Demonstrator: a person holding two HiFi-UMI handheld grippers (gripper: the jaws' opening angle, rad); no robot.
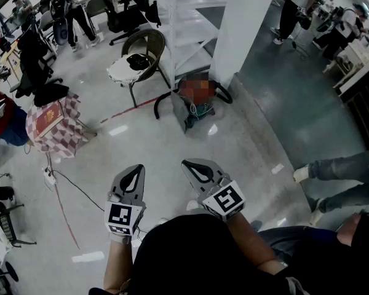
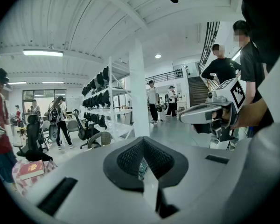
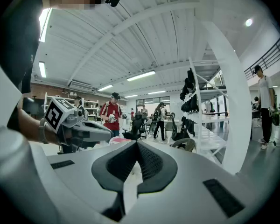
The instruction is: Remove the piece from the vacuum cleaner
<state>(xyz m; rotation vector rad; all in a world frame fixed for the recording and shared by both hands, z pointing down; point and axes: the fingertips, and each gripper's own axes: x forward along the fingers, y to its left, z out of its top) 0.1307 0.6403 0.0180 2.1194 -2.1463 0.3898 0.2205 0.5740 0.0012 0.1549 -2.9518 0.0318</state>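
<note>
Both grippers hang low over the polished floor, the left gripper and right gripper each with jaws together on nothing. Their cubes carry black-and-white square markers, no letters. The vacuum cleaner sits well ahead on the floor, just beside the white pillar and near a wicker chair. Bare floor lies between; a cable trails left.
</note>
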